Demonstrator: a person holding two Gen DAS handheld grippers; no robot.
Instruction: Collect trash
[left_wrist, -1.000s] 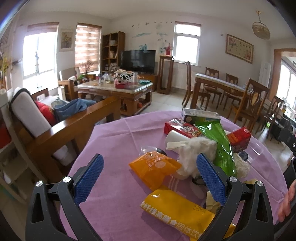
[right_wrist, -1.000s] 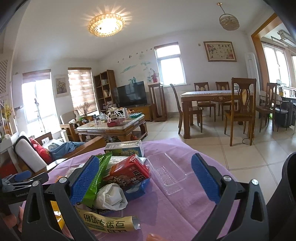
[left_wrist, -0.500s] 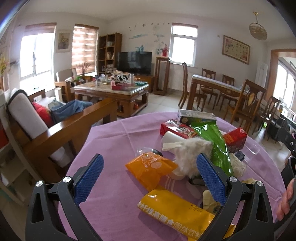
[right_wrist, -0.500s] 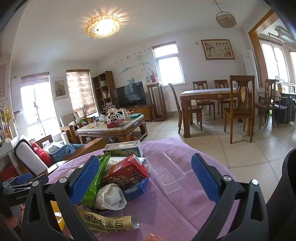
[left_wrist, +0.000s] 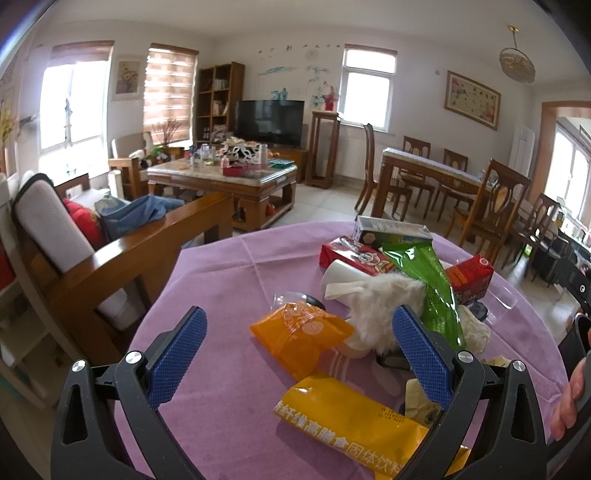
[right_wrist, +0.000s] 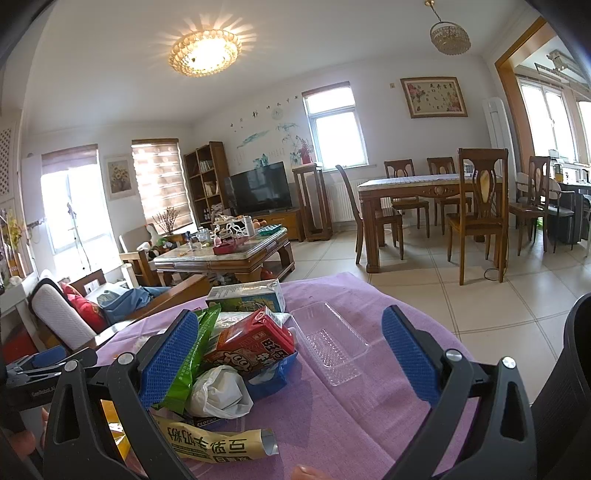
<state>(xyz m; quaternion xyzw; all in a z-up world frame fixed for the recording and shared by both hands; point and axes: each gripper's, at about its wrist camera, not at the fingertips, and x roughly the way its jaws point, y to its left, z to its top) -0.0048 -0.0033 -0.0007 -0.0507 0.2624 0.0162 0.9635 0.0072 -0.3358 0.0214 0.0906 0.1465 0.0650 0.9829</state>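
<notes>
Left wrist view. Your left gripper (left_wrist: 299, 354) hovers over the bench (left_wrist: 221, 280), which is draped in purple cloth; jaws released wide, nothing between the pads. Trash sits in a loose heap from 12 to 3 o'clock of the gripper. Orange snack pouch (left_wrist: 299, 336) lies flat at 12 o'clock, just ahead of the gap between the jaws. Yellow sachet (left_wrist: 351, 421) with Chinese print lies nearer you, low between the jaws toward the right one. White fluffy wad (left_wrist: 384, 306) is just beyond the right pad, touching the pouch's far end. Green wrapper (left_wrist: 432, 284) drapes over the heap at 1 o'clock. Red box (left_wrist: 351, 254) and green-and-white carton (left_wrist: 391, 227) sit at the far edge of the heap. Red drink carton (left_wrist: 469, 277) is at 2 o'clock, tilted.

Right wrist view. Your right gripper (right_wrist: 291, 354) also hangs with jaws released, holding nothing. The heap lies at 10 to 11 o'clock, against the left pad: green wrapper (right_wrist: 192, 354) touching that pad, red drink carton (right_wrist: 251, 341) beside it, white plastic bag (right_wrist: 218, 391) below. Beige sachet (right_wrist: 218, 448) lies at 7 o'clock. Clear plastic tray (right_wrist: 328, 343) sits upright at 12 o'clock, apart from the heap, between the jaws. Your left gripper (right_wrist: 33, 369) shows at 9 o'clock, state not readable from here.
</notes>
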